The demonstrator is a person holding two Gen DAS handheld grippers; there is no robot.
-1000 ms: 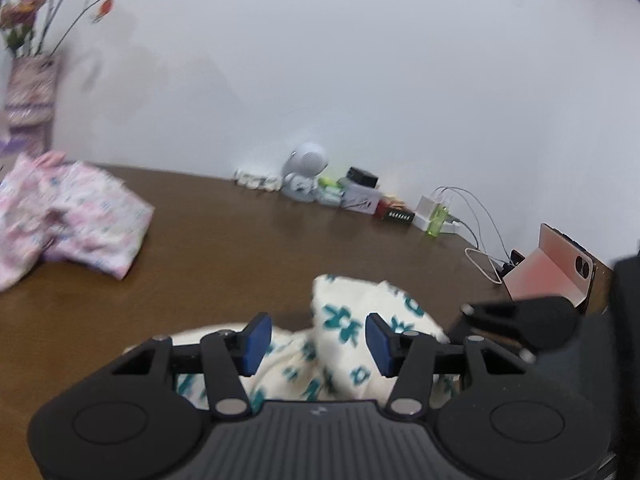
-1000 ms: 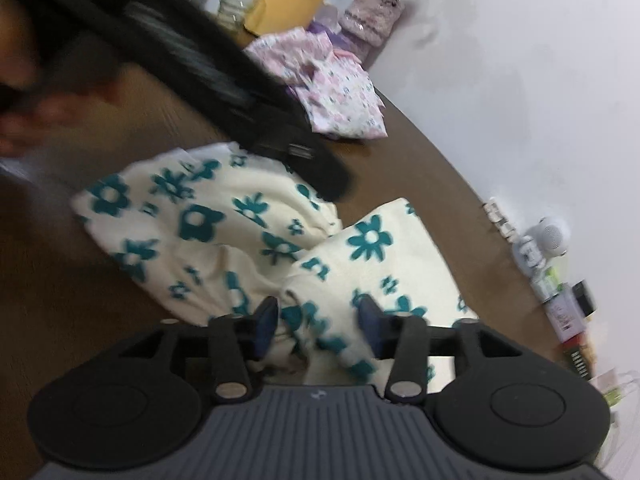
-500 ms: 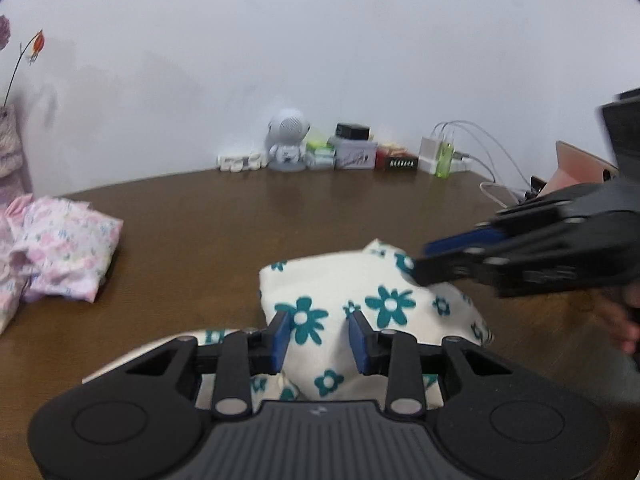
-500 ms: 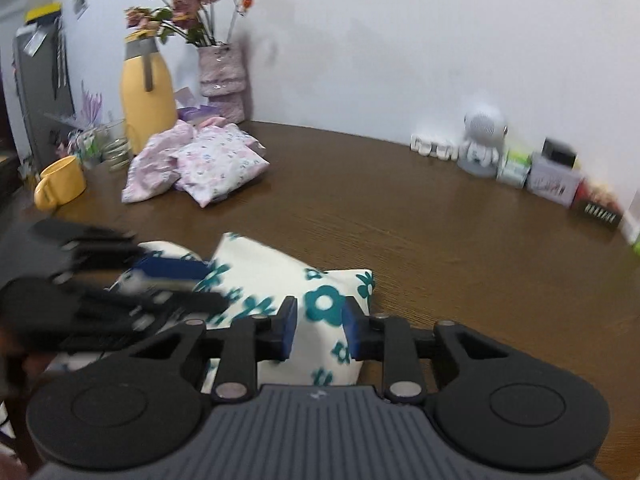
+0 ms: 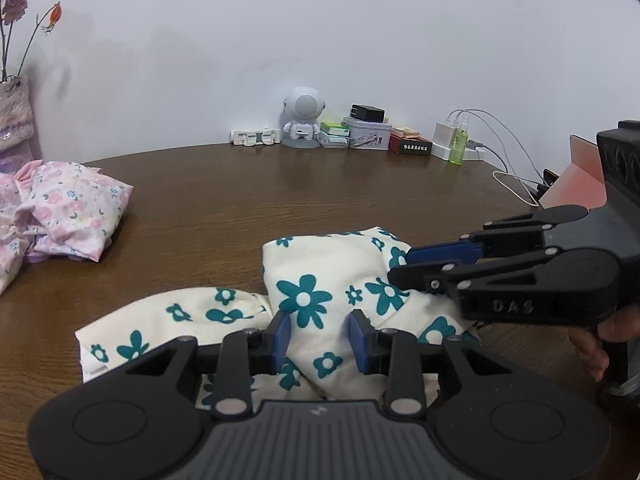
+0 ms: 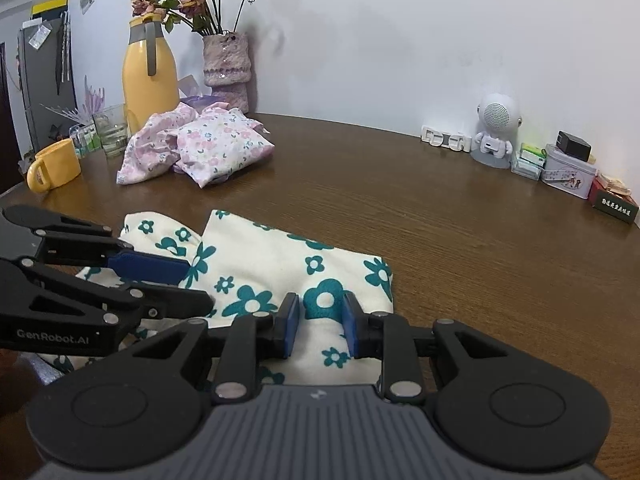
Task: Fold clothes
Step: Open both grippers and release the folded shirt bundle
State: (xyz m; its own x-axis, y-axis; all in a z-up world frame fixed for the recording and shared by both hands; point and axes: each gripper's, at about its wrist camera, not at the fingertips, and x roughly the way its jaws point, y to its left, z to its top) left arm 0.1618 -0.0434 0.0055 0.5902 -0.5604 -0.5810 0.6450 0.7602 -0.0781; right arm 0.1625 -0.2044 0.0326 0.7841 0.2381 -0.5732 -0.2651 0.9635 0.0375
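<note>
Hovering over cream floral garment [image 5: 320, 280], left tongs [image 5: 319, 337] parted, right tongs [image 6: 319, 322] parted

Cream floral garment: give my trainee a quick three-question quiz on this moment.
1. True or false: the cream garment lies flat, fully unfolded.
2. Which lies nearer the vase: A) pink floral clothes B) metal tin?
3. Are the left gripper and right gripper open or shut?

Key: 1 false, it is folded over; 2 A; 3 both open, with cloth between the fingers.
</note>
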